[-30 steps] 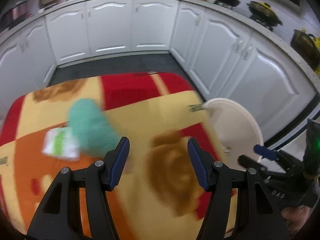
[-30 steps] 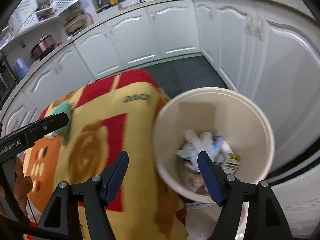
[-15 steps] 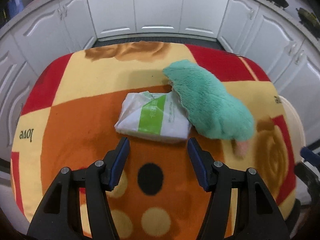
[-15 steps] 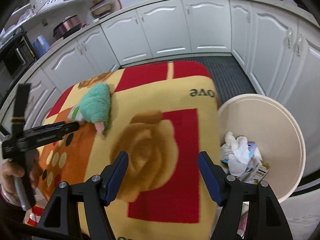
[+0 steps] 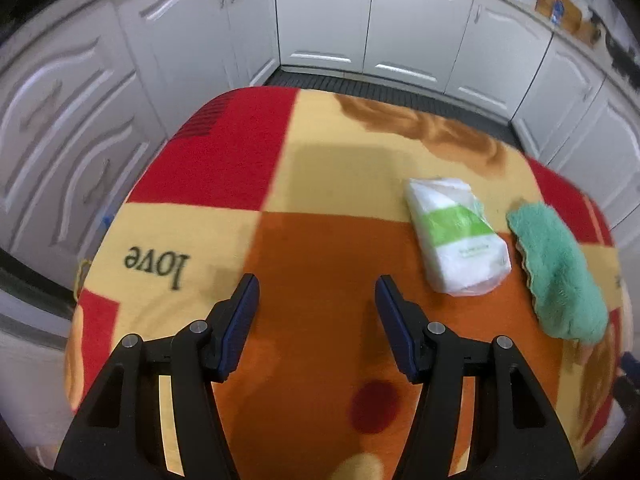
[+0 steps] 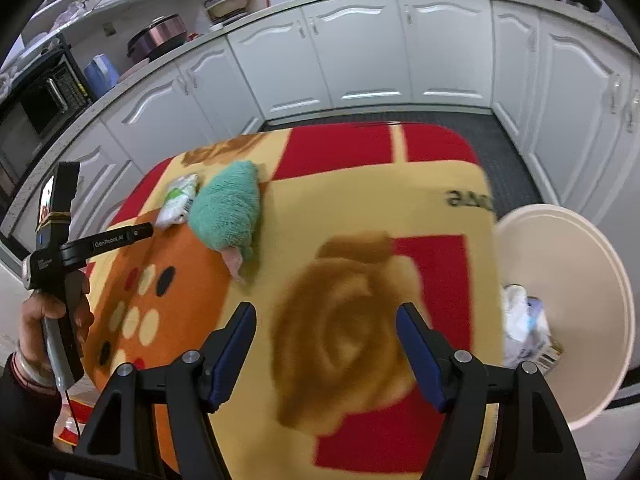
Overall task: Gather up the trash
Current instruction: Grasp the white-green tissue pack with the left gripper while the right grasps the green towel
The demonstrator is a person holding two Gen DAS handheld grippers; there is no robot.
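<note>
A white tissue pack with a green band lies on the patterned blanket, with a teal fluffy cloth just to its right. My left gripper hangs open over bare orange blanket, left of the pack, nothing between its fingers. In the right wrist view the pack and the cloth lie at the far left. My right gripper stands open above the brown rose pattern, empty. A cream bin with crumpled trash stands at the blanket's right edge.
White kitchen cabinets ring the covered table, with dark floor mat between. A person's hand holds the left gripper's handle at the left of the right wrist view. A microwave and pots sit on the counter.
The left gripper swung left across the blanket, from beside the bin past the cloth and pack, which now lie to its right. The right gripper moved from over the bin to over the blanket.
</note>
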